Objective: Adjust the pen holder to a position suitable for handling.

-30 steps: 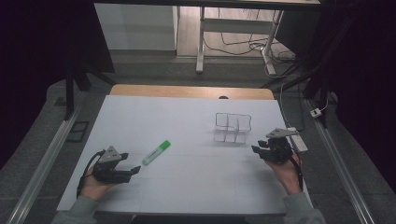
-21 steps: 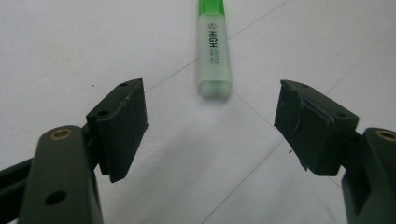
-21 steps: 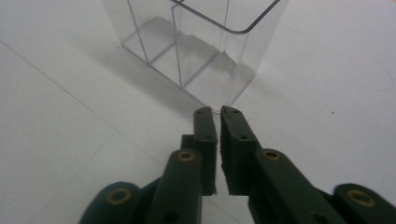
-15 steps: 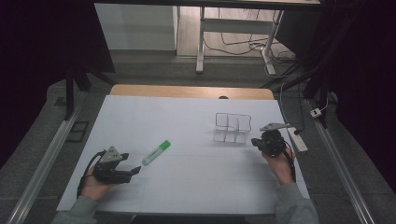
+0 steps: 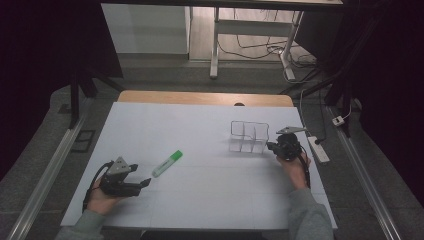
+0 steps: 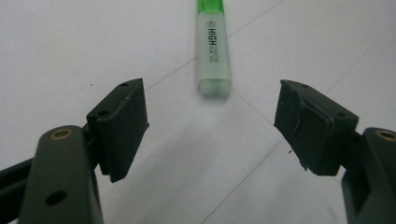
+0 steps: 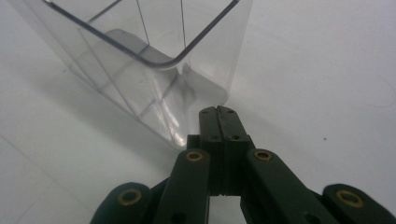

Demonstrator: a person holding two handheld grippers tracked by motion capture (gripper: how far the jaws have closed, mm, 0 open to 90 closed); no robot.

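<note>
The right gripper, jaws pressed together, noses against a clear plastic divided box. The left gripper gapes before a frosted green highlighter.

Green highlighter, clear organiser, black grippers

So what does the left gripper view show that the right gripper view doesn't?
Left gripper view: the green highlighter lying flat just ahead of the left gripper, whose jaws stand wide apart with nothing between them. Right gripper view: the clear divided organizer, with the right gripper shut, its tips close to the organizer's corner. Both share the white table surface.
</note>
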